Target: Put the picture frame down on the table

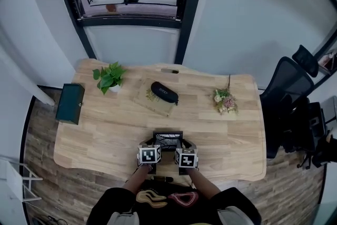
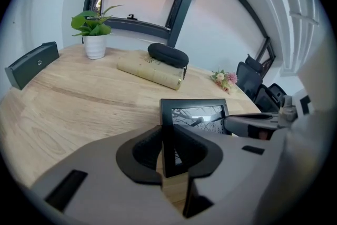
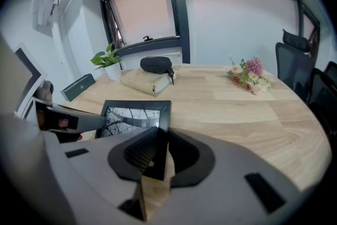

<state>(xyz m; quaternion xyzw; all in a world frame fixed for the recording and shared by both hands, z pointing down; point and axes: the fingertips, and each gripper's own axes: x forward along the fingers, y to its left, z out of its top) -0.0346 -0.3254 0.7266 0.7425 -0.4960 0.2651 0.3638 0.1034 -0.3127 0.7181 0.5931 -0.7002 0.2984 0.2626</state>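
Picture frame (image 1: 167,139), side edges pinched in left tongs (image 2: 169,151) and right tongs (image 3: 157,154)

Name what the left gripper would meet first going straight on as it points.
Probably the pale wooden tabletop under the black rectangular picture frame that the left gripper clamps; depth unclear.

I see a table (image 1: 105,129) of pale, smooth wood with visible grain. The picture frame (image 2: 194,103) has a matt black border and glossy glazing; the glasses case (image 1: 164,92) looks matt.
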